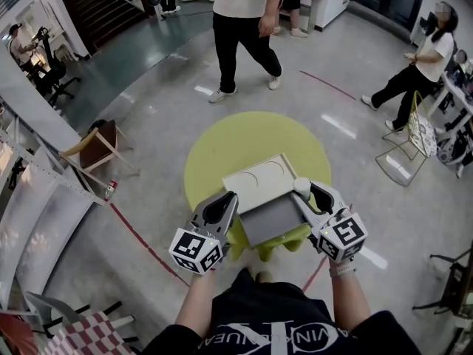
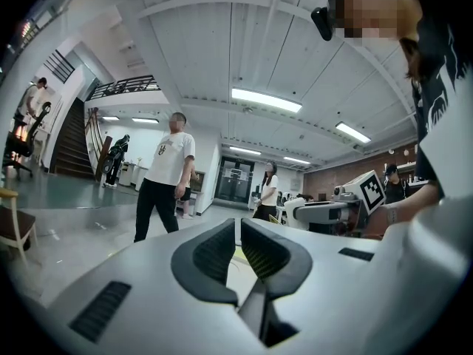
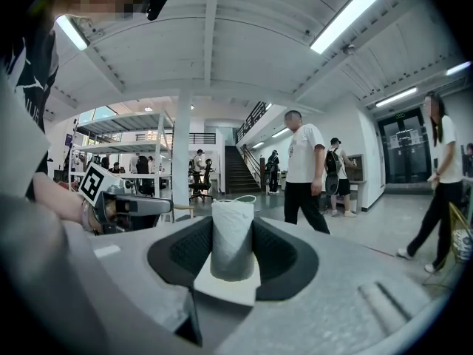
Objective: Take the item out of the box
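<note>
Standing upright between the right gripper's [image 1: 311,193] pads, the item [image 3: 233,239], a white roll-like cylinder, is pinched by its sides. From the head view it [image 1: 301,186] sits at the box's [image 1: 270,221] far right corner, where the grey tray meets the open white lid [image 1: 255,177]. Whether its foot is clear of the tray I cannot tell.

The left gripper [image 1: 226,203] lies against the box's left edge. Its jaws are drawn nearly together with only a slit between them, and nothing is clearly caught there. It may be nipping the wall, though that is not plain. The box rests at the near edge of the round yellow table [image 1: 214,154].

I judge the step to be the lift-out: the grasp is made and the item is at or just above the rim. The next move likely calls for a straight rise clear of the wall, with the left gripper steadying the box, then carrying the item off to one side.
</note>
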`<act>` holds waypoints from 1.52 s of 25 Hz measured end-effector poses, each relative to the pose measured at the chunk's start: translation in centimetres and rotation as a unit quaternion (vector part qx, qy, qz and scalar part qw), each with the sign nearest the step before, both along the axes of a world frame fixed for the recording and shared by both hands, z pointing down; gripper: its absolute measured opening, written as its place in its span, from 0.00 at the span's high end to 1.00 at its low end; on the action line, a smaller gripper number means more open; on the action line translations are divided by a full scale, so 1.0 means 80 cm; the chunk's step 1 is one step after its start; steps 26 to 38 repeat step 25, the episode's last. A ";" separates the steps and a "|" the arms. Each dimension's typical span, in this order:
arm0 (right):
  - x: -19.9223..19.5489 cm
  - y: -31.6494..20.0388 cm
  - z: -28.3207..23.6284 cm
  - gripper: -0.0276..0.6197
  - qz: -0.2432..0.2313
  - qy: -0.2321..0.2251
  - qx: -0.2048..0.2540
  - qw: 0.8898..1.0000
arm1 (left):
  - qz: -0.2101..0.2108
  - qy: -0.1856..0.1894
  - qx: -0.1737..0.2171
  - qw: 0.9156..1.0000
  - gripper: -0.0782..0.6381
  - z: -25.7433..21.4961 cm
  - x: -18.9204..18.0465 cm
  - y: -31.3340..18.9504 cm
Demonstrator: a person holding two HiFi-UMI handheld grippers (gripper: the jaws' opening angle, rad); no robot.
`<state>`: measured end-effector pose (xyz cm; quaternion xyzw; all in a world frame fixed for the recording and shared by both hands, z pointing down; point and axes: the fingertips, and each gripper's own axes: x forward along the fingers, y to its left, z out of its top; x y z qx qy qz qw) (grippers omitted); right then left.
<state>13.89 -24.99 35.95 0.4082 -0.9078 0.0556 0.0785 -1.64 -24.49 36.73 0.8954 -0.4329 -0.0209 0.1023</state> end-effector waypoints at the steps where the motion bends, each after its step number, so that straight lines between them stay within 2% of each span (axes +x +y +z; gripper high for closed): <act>1: 0.000 0.000 0.001 0.71 0.000 0.001 -0.001 1.000 | 0.000 0.000 -0.001 1.000 0.85 0.001 0.000 0.000; 38: 0.007 -0.008 0.015 0.71 -0.001 0.000 -0.007 1.000 | -0.004 -0.001 -0.014 1.000 0.85 0.018 0.006 -0.008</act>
